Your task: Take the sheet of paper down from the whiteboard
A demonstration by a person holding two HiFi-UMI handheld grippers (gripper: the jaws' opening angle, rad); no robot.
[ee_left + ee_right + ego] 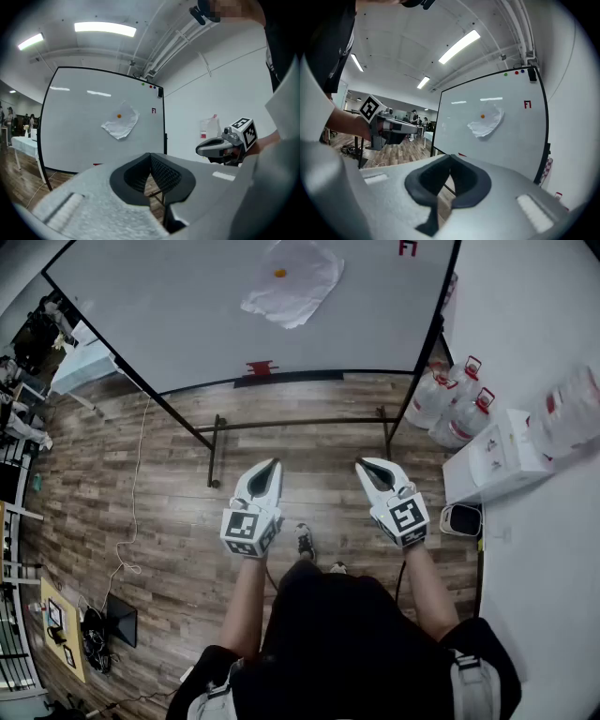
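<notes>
A crumpled white sheet of paper [291, 282] hangs on the whiteboard [169, 315], pinned by a small orange magnet [279, 273]. It also shows in the left gripper view as the paper [120, 123] and in the right gripper view as the paper [486, 123], well ahead of both grippers. My left gripper [273, 465] and right gripper [364, 465] are held side by side at waist height, pointing at the board and well short of it. The jaws of the left gripper [150, 155] and of the right gripper [450, 157] meet at their tips, with nothing between them.
The whiteboard's black stand [300, 423] crosses the wooden floor in front of my feet. Water jugs [450, 399], a white box [497, 456] and a small appliance [461, 519] sit along the right wall. A cable [136, 474] trails at left. A red item [260, 367] rests on the board's tray.
</notes>
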